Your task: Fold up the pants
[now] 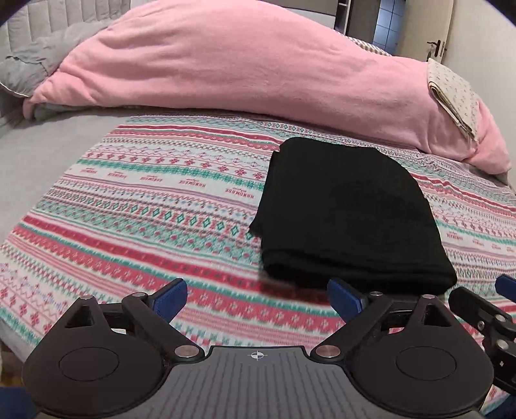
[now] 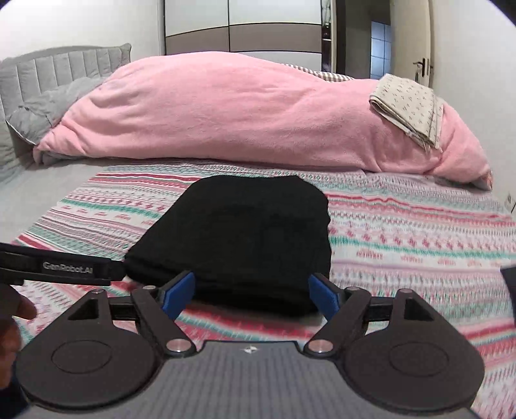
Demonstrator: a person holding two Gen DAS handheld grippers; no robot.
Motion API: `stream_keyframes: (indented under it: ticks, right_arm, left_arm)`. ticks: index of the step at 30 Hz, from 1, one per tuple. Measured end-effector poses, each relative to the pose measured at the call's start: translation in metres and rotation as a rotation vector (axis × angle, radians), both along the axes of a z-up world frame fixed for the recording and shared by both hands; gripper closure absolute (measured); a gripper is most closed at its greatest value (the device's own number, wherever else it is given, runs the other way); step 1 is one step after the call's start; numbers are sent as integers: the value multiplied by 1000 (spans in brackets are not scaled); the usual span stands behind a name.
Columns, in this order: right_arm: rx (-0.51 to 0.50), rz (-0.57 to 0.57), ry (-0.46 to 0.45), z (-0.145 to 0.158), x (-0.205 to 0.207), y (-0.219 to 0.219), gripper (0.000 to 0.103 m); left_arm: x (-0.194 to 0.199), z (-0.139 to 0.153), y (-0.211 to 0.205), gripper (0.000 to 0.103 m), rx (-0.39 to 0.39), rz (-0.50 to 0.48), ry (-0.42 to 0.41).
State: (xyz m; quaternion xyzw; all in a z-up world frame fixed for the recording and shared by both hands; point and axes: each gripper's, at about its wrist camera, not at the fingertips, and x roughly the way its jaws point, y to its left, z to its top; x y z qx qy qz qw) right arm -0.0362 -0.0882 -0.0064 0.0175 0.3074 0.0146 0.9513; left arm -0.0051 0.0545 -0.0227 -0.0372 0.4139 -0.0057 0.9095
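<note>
The black pants (image 1: 348,212) lie folded into a compact rectangle on the patterned bedspread (image 1: 145,206). They also show in the right wrist view (image 2: 245,238), straight ahead. My left gripper (image 1: 258,298) is open and empty, just short of the pants' near edge and to their left. My right gripper (image 2: 251,295) is open and empty, its blue pads (image 2: 177,295) level with the near edge of the pants. The right gripper also shows at the right edge of the left wrist view (image 1: 483,309).
A pink blanket (image 2: 245,112) is heaped across the far side of the bed, with a folded beige cloth (image 2: 409,106) on its right end. A grey headboard (image 2: 58,71) and pillows are at the left. A wardrobe (image 2: 245,29) and door stand behind.
</note>
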Motion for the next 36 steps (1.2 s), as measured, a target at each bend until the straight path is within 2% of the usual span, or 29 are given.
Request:
stream_keyframes:
  ticks: [2,4,6,9,12,14,17,36]
  right_arm:
    - [6,12,-11,-4,-5,2,52]
    - [-29,40,-24,-11,-1,7,52]
    - [-56,13,-12,-18,5,10,52]
    - [-43,8,3,-23,9,11,52]
    - [-89,3,4,-26,7,17,52]
    - [-110,-4,10,-27,8,16,52]
    - [-105,-18,28,-31,9,14,52]
    - [-88,-18,47,-32,9,13,52]
  left_arm:
    - [-2,-2,2,5,-5,0,-7]
    - [3,-6,1,5,19,3,-19]
    - [10,-10,0,5,45,4,-11]
    - [17,-16,0,5,38,-1,18]
    - [18,-18,0,5,20,-8,35]
    - [15,-18,-2,5,38,-18,24]
    - [14,-19,-3,5,65,-28,25]
    - [14,-20,-2,5,72,-33,33]
